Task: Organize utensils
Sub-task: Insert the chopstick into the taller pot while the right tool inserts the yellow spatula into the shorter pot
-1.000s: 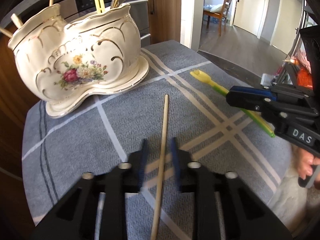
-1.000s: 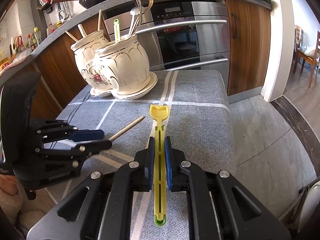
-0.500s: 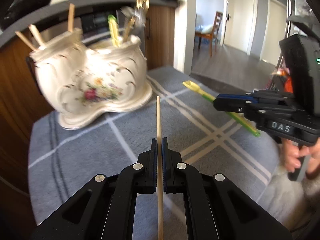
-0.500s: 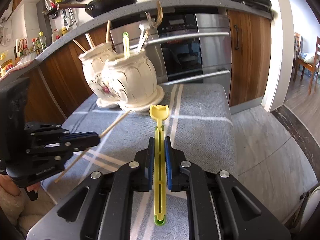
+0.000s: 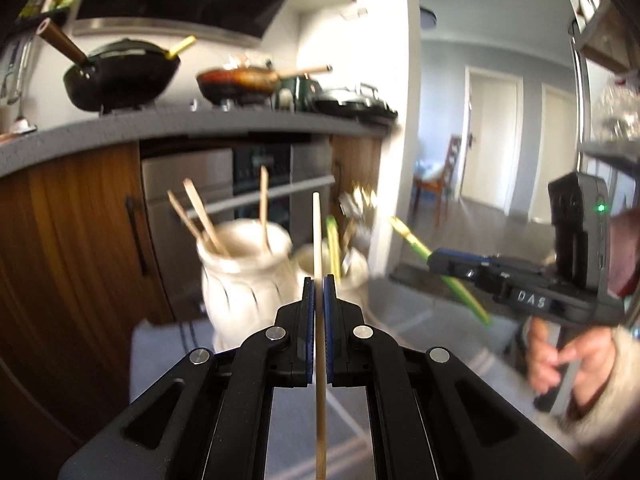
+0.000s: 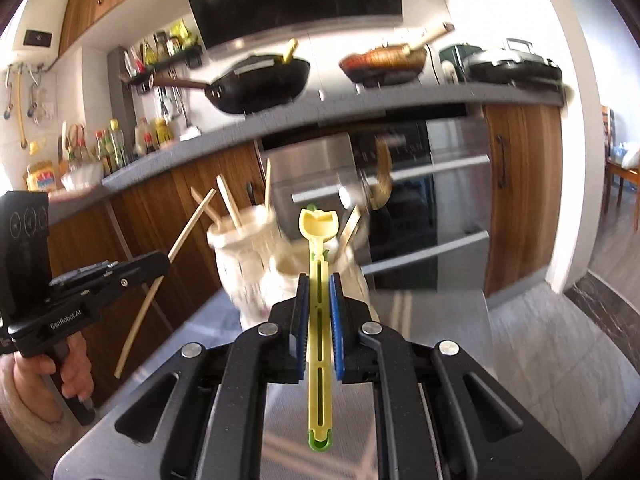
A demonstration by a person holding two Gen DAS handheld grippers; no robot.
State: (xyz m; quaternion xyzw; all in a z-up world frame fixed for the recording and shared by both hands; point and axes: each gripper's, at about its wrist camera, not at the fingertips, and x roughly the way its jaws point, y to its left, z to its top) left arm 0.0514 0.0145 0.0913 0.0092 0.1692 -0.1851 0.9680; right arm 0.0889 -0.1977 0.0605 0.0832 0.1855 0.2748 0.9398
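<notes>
With both loads raised, my left gripper [image 5: 319,280] is clamped on the chopstick [image 5: 317,236] and my right gripper [image 6: 319,278] on the yellow utensil [image 6: 318,264], each pointing up toward the holder [image 6: 256,256] for dropping in.

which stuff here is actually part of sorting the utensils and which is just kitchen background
Part of the job:
- wooden chopstick, gripped by the left gripper
- yellow-green utensil, gripped by the right gripper
- cream ceramic holder, already holding sticks and cutlery

Just lying about:
- black wok on the stove
- frying pan
- sauce bottles on the counter
- oven
</notes>
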